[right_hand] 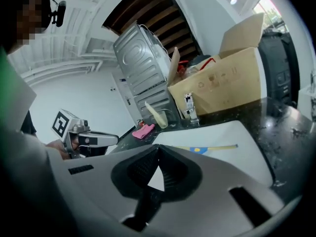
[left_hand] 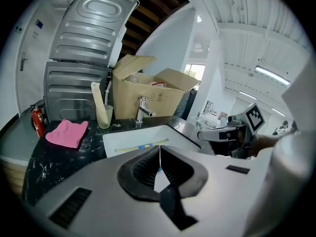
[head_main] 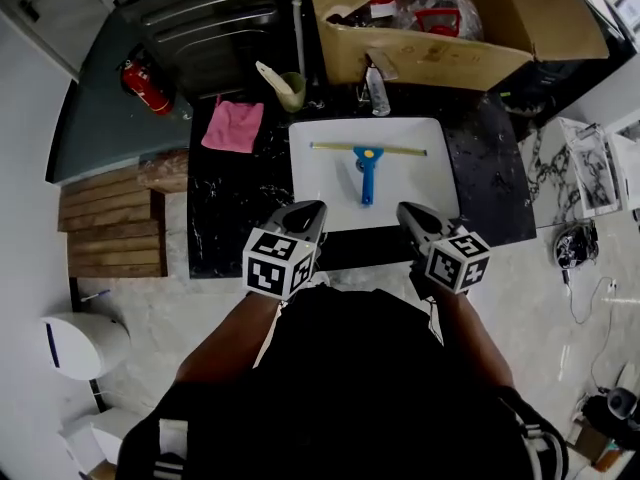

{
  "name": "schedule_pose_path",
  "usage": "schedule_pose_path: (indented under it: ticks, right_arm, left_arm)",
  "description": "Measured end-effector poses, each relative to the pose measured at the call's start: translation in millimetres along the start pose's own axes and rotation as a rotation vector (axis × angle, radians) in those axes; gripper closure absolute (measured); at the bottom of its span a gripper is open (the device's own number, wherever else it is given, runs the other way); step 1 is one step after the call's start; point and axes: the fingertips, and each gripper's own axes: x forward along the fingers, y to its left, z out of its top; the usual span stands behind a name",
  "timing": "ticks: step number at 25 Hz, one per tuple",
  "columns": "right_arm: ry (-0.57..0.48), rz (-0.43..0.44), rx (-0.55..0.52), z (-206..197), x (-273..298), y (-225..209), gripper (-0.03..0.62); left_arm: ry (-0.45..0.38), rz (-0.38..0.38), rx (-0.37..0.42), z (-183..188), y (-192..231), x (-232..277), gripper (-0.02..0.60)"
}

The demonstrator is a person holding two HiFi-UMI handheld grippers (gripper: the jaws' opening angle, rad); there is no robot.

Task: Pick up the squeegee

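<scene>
The squeegee has a blue handle and a long yellowish blade, and lies flat in the white sink. Both grippers hover at the sink's near edge, short of the squeegee. My left gripper is at the near left corner and my right gripper at the near right, both shut with nothing between the jaws. The left gripper view shows its jaws meeting, the squeegee beyond them and the right gripper off to the side. In the right gripper view the squeegee lies ahead of the shut jaws.
A faucet stands behind the sink, with a cardboard box of items behind it. A pink cloth and a cup holding a brush sit on the black counter at left. A red fire extinguisher stands further left.
</scene>
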Motion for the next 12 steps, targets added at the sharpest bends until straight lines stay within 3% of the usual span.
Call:
schedule_pose_path:
  ticks: [6,12]
  right_arm:
    - [0.017,-0.066,0.004,3.9,11.7,-4.8,0.585]
    - [0.085,-0.075,-0.026,3.6,33.2,-14.0,0.585]
  left_arm:
    - [-0.01,-0.033,-0.001,10.0,28.2,14.0,0.565]
    - [0.0,-0.052,-0.026,9.9,36.7,27.8,0.565]
